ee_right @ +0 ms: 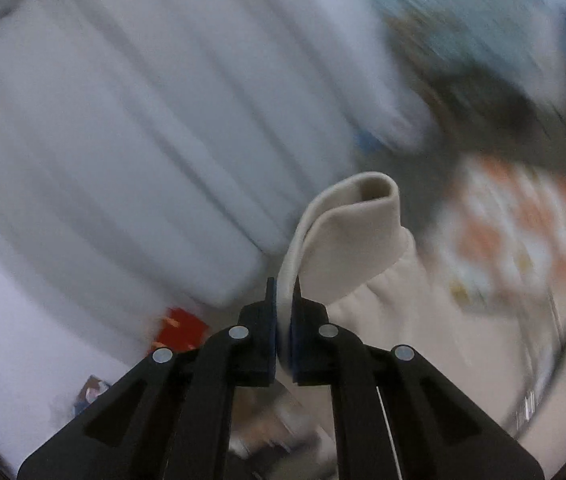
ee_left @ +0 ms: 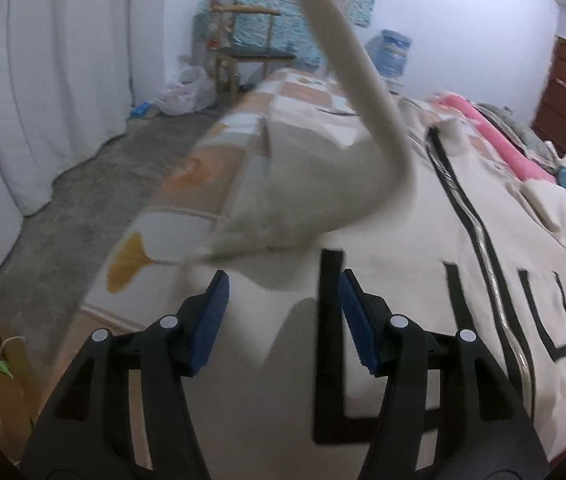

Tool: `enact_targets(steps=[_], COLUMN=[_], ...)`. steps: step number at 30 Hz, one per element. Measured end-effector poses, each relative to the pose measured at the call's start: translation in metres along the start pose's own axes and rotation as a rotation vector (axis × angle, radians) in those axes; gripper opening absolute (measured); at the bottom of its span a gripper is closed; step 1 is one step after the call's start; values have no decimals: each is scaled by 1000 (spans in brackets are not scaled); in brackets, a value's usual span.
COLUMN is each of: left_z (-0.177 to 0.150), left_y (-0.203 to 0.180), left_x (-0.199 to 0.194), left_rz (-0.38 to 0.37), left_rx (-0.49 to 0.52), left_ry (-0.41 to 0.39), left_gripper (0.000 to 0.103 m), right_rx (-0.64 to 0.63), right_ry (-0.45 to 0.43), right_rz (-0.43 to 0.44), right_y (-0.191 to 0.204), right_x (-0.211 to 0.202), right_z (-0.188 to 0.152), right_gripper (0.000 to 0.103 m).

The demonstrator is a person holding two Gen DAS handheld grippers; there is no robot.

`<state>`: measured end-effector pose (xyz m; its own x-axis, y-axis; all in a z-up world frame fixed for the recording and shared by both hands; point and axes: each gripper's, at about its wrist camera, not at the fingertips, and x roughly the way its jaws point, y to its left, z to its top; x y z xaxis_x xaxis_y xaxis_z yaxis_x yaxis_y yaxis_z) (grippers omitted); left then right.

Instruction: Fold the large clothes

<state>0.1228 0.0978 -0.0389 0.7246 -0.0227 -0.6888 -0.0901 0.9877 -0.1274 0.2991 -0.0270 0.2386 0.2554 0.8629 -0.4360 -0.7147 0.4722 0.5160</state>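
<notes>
Right gripper (ee_right: 283, 320) pinches jacket cuff (ee_right: 347, 232) — sleeve raised.

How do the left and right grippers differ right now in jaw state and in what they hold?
The left gripper has its jaws apart with nothing between them; the right gripper is shut on the sleeve cuff. The left gripper hangs over the cream zip jacket lying on the bed; the right gripper has the cuff raised, the sleeve stretching upward. Both have black fingers with blue pads.
</notes>
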Motion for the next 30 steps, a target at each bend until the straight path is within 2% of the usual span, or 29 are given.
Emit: enact_targets(steps=[2, 4, 7, 8, 11, 13, 17, 22, 24, 27, 30], left_z=[4, 5, 3, 2, 4, 5, 9, 10, 8, 7, 7], left_y=[2, 3, 4, 5, 4, 4, 3, 1, 0, -1, 0], left_x=[4, 8, 16, 17, 17, 19, 21, 22, 21, 19, 19], left_rz=[28, 58, 96, 98, 107, 116, 138, 155, 162, 169, 171], left_rx=[-6, -9, -25, -32, -35, -39, -40, -41, -40, -39, -31], left_ry=[-3, 4, 28, 29, 27, 29, 39, 45, 45, 47, 51], left_gripper=[55, 55, 55, 55, 55, 55, 55, 55, 55, 55, 55], right_rx=[-49, -38, 60, 116, 241, 302, 351, 373, 386, 473, 488], right_ry=[-56, -67, -13, 31, 117, 129, 97, 54, 85, 154, 131], right_rz=[14, -7, -133, -217, -388, -446, -481, -497, -541, -575, -560], right_y=[10, -6, -68, -101, -164, -187, -203, -212, -219, -243, -247], right_x=[-17, -32, -51, -59, -87, -107, -146, -162, -166, -163, -171], right_z=[6, -2, -40, -64, -119, -144, -171, -178, -189, -206, -212], right_gripper=[5, 5, 5, 5, 5, 5, 5, 5, 5, 5, 5])
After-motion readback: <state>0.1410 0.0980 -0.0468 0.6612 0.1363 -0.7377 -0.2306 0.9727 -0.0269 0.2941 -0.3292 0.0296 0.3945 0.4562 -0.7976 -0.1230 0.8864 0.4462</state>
